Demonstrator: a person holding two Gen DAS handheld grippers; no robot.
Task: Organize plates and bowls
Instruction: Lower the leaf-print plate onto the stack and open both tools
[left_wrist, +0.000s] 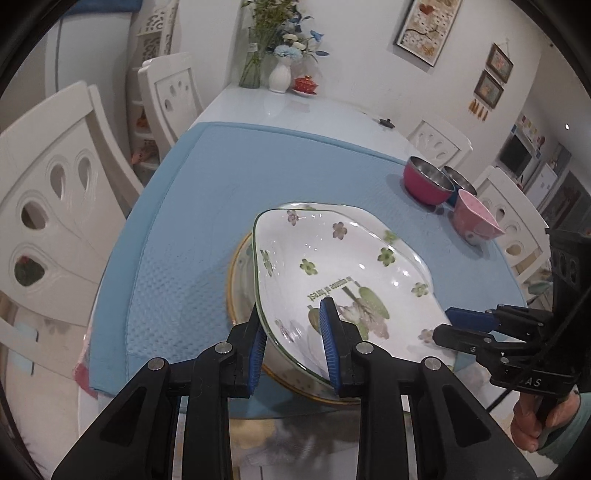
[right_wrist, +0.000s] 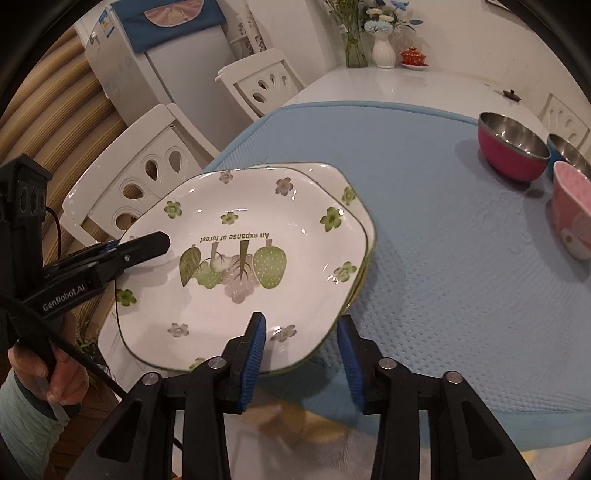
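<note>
Floral plate (left_wrist: 343, 266) held tilted just above plate stack (left_wrist: 240, 280) on blue mat (left_wrist: 207, 184); left gripper (left_wrist: 293, 347) and right gripper (right_wrist: 301, 354) clamp opposite near rims.

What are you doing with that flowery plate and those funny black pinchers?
A person is tidying dishes with two hand-held grippers. The left gripper and the right gripper each have their jaws around the rim of a white ceramic plate with green flowers and trees, above other plates on the light blue table mat. Off to the side wait a red steel bowl, a blue steel bowl and a pink bowl.
</note>
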